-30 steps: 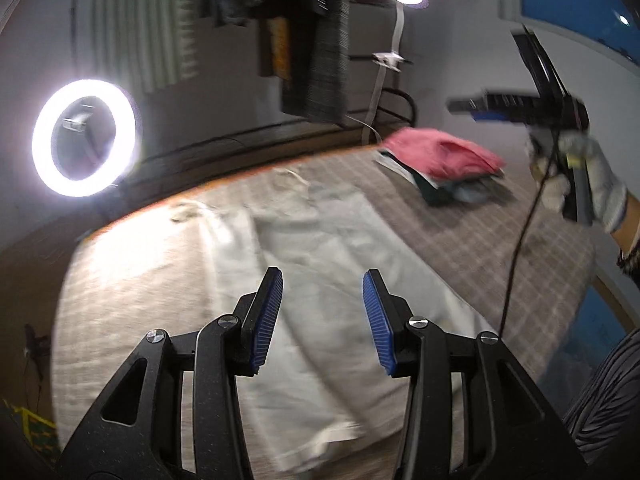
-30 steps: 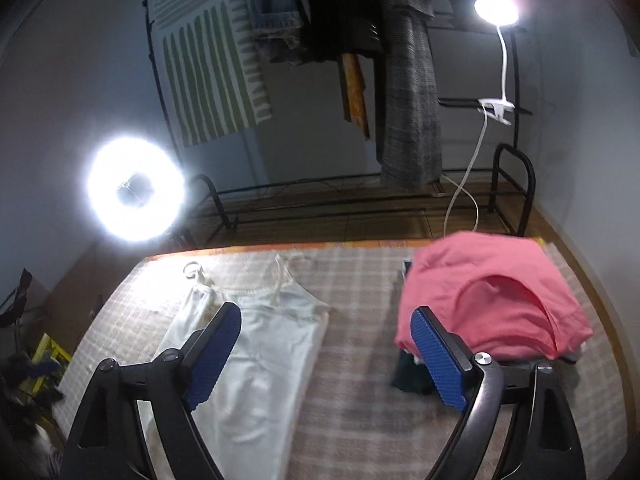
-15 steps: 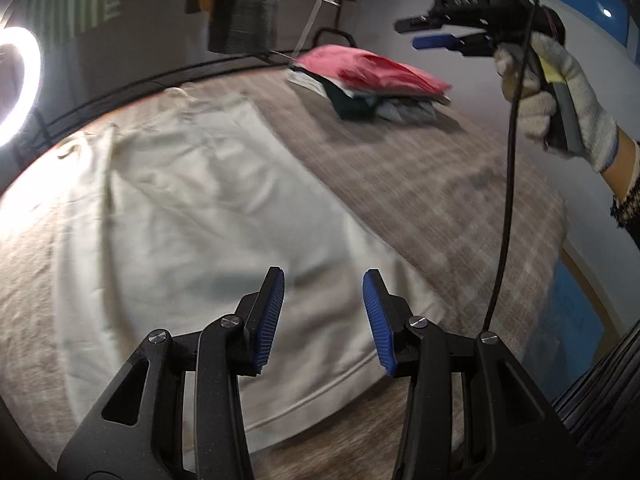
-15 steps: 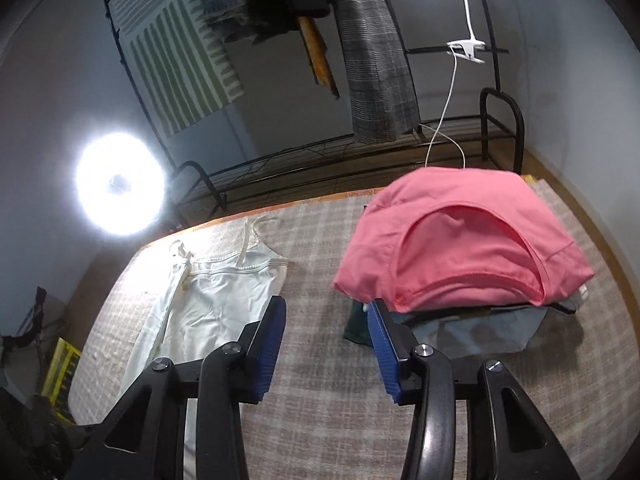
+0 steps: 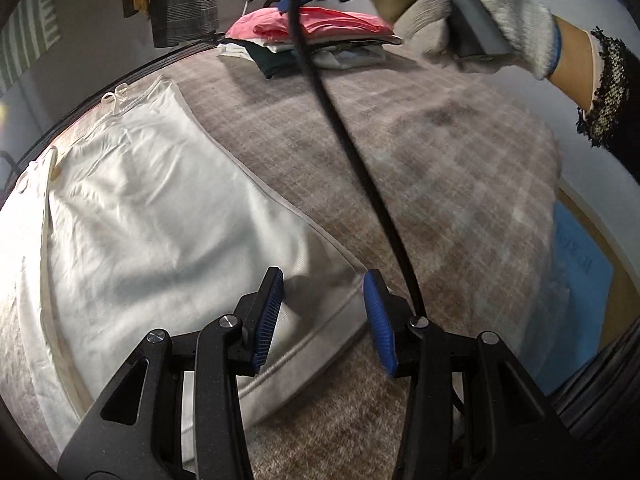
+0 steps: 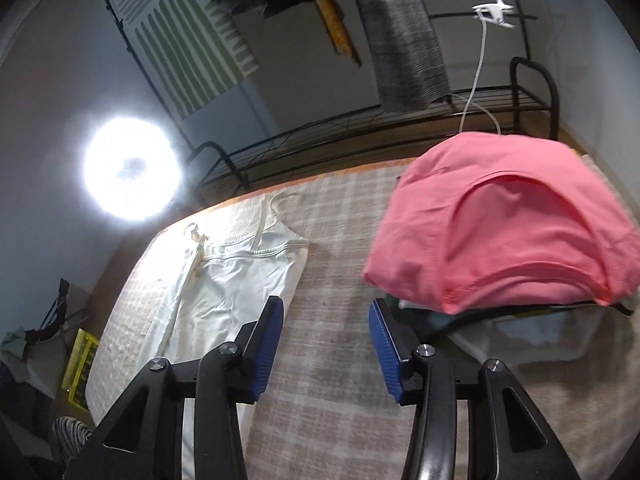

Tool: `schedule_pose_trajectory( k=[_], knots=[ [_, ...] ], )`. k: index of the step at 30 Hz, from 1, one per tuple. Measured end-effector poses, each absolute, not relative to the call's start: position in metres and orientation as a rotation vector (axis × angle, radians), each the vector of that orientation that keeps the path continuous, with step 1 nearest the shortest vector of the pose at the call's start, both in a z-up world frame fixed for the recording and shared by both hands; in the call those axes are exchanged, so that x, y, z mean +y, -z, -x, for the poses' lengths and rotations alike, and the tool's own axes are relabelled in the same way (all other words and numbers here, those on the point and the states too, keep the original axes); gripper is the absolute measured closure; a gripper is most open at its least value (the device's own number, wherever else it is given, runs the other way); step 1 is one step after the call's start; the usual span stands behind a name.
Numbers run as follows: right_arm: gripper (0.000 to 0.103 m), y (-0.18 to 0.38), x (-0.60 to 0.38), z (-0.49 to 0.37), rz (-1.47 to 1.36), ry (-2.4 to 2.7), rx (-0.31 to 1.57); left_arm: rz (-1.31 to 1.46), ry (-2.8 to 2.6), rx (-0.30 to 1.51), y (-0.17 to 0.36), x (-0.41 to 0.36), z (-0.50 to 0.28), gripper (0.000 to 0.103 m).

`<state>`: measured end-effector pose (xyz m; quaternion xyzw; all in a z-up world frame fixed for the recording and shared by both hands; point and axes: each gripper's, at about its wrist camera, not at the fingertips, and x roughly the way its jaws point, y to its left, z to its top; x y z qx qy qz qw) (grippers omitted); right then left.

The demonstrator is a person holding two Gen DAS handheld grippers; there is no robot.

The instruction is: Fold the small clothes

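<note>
A white strappy top (image 5: 160,216) lies flat on the checked grey cloth (image 5: 460,184), straps at the far end. My left gripper (image 5: 324,316) is open and hangs low over the top's near right hem corner, empty. The top also shows in the right wrist view (image 6: 236,280). My right gripper (image 6: 326,340) is open and empty above the cloth, between the white top and a stack of folded clothes topped by a pink garment (image 6: 500,228). In the left wrist view the stack (image 5: 312,40) sits at the far end, with the gloved right hand (image 5: 460,12) above it.
A black cable (image 5: 352,152) hangs from the right hand across the cloth. A ring light (image 6: 130,168) glares at the left. A black metal rack (image 6: 360,128) with hanging clothes stands behind the table. A yellow crate (image 6: 80,372) sits on the floor at left.
My left gripper has dropped and moved toward the white top's near right hem corner. My right gripper has narrowed its jaws from wide open and moved forward and lower toward the pink stack.
</note>
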<state>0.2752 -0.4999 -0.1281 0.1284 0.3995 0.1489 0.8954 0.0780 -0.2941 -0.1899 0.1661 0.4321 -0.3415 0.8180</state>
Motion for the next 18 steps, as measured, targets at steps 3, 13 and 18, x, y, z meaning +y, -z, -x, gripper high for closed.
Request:
schedule_pose_trajectory(
  k=[3, 13, 18],
  knots=[
    [0.056, 0.141, -0.487, -0.294, -0.291, -0.322, 0.856, -0.342, 0.732, 0.929, 0.191, -0.295, -0.079, 0.102],
    [0.055, 0.175, -0.425, -0.364, -0.258, -0.295, 0.928, -0.152, 0.725, 0.911, 0.171, -0.265, -0.089, 0.103],
    [0.055, 0.193, -0.395, -0.4, -0.172, -0.238, 0.984, -0.091, 0.718, 0.911, 0.169, -0.252, -0.093, 0.103]
  ],
)
